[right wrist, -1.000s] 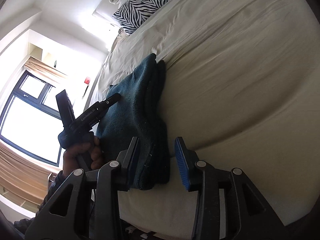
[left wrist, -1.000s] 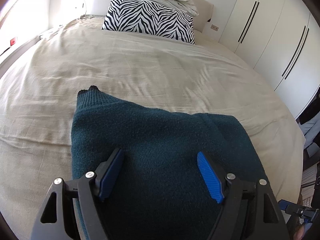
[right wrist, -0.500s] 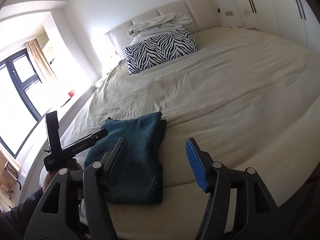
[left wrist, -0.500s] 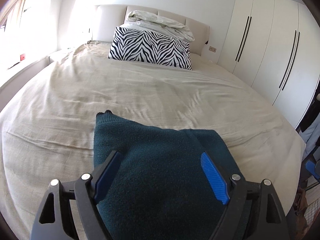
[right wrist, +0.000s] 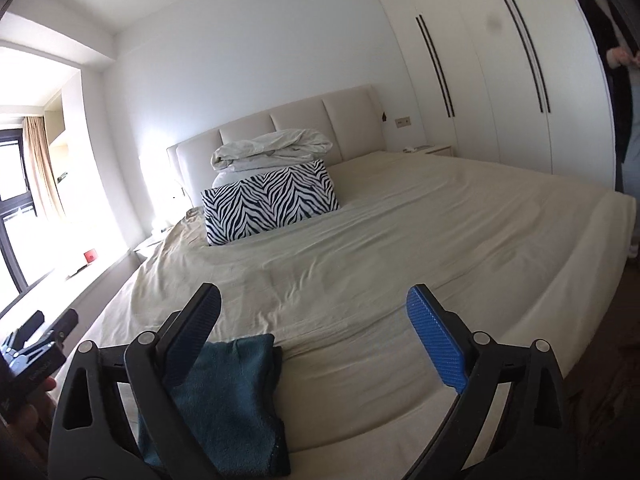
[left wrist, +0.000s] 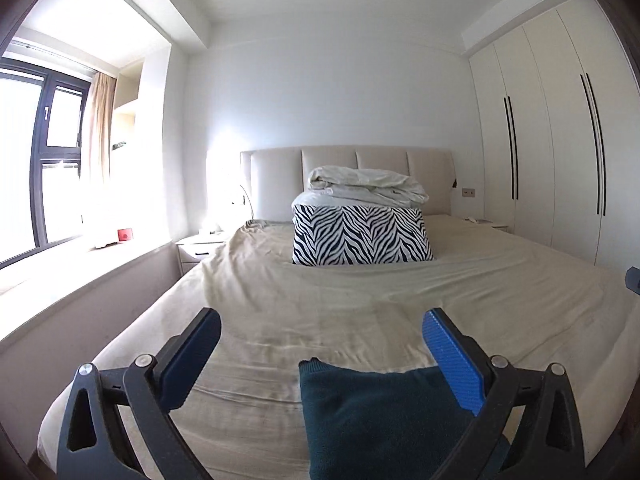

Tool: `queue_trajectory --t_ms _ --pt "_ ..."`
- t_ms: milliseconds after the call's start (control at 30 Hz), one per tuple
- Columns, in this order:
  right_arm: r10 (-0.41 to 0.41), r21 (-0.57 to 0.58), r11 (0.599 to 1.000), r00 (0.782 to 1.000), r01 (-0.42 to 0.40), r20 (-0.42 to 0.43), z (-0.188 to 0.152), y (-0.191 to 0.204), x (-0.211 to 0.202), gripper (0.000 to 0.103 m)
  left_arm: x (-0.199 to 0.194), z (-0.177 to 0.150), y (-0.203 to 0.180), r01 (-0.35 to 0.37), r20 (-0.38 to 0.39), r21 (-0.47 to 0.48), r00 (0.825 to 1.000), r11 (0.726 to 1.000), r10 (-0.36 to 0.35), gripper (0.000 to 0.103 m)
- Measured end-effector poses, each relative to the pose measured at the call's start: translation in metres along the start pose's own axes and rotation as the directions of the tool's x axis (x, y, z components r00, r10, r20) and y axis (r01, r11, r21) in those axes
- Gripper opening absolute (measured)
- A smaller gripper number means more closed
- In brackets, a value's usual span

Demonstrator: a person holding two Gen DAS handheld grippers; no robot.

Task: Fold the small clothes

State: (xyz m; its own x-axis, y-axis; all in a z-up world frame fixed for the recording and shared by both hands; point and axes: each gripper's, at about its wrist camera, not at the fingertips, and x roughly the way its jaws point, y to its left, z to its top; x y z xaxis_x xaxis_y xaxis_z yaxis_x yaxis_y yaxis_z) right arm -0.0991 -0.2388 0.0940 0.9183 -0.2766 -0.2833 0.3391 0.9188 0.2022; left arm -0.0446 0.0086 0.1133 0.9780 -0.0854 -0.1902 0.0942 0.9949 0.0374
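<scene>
Beige sheets are covering the bed (left wrist: 360, 300), lying wrinkled around a zebra pillow (left wrist: 362, 236) at the headboard. Both tools are hovering level above the near edge: the left gripper (left wrist: 322, 354) and right gripper (right wrist: 314, 334) are each standing wide apart, gripping nothing. A folded teal knit garment (right wrist: 236, 404) is lying flat by the foot edge, surrounded by open sheet.
</scene>
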Motion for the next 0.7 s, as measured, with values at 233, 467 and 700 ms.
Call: queue_trajectory --t_ms 233,467,700 --pt "-0.013 -0.087 0.996 0.99 0.026 0.141 0.036 0.021 -0.04 0.103 -0.042 0.033 0.015 -0.091 0.036 -0.005 0.995 0.996 0.091 0.103" --pt "0.059 -0.063 0.997 0.992 -0.052 0.114 0.057 0.04 -0.061 0.103 -0.046 0.029 0.023 -0.133 -0.085 0.009 0.987 0.991 0.133 0.103" --pt "0.034 -0.156 0.987 0.999 -0.031 0.017 0.041 0.066 -0.051 0.103 0.002 -0.036 0.014 -0.083 -0.449 -0.028 0.892 0.996 0.062 0.103"
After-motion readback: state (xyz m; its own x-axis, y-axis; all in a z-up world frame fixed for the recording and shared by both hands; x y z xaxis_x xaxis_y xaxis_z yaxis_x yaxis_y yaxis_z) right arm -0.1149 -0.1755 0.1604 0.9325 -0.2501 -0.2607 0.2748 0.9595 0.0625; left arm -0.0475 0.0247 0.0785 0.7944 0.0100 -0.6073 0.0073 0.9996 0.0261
